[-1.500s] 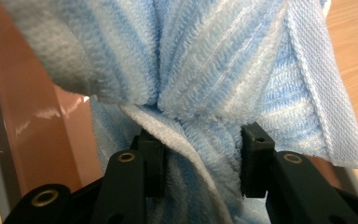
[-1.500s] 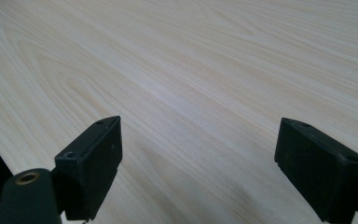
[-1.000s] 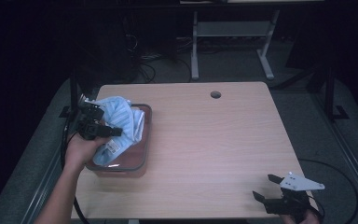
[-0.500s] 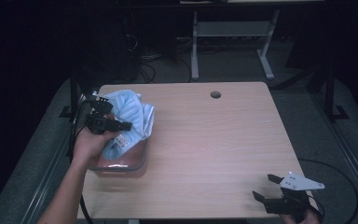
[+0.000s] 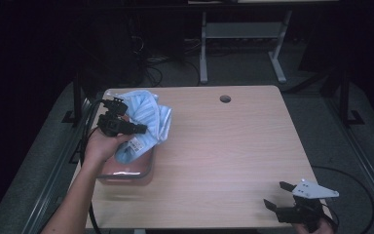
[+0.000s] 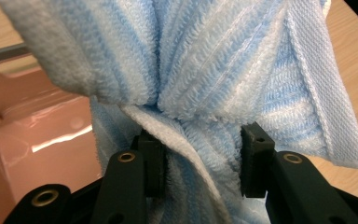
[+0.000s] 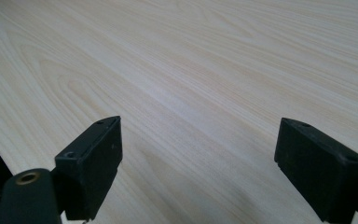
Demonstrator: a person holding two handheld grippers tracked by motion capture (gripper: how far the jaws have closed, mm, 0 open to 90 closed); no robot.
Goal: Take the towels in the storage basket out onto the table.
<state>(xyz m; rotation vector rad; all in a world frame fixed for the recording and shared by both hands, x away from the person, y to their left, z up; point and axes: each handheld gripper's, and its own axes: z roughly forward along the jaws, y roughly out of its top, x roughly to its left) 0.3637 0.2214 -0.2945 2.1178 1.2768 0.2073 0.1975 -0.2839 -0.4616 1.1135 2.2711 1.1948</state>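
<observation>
The left gripper (image 5: 139, 129) pinches a soft blue-and-white striped towel (image 5: 148, 119) between its two black jaws; in the left gripper view the bunched towel (image 6: 205, 84) sits squeezed between the jaws and spills out above them. The towel hangs over a shiny pink tray with a grey rim (image 5: 146, 171) at the left side of the light wooden table (image 5: 224, 151); its low end reaches down into the tray. A bare hand (image 5: 102, 146) holds this gripper. The right gripper (image 5: 278, 195) rests at the near right corner of the table, well apart from the towel; its jaws stand wide open with nothing between them, just bare wood (image 7: 196, 93) below.
</observation>
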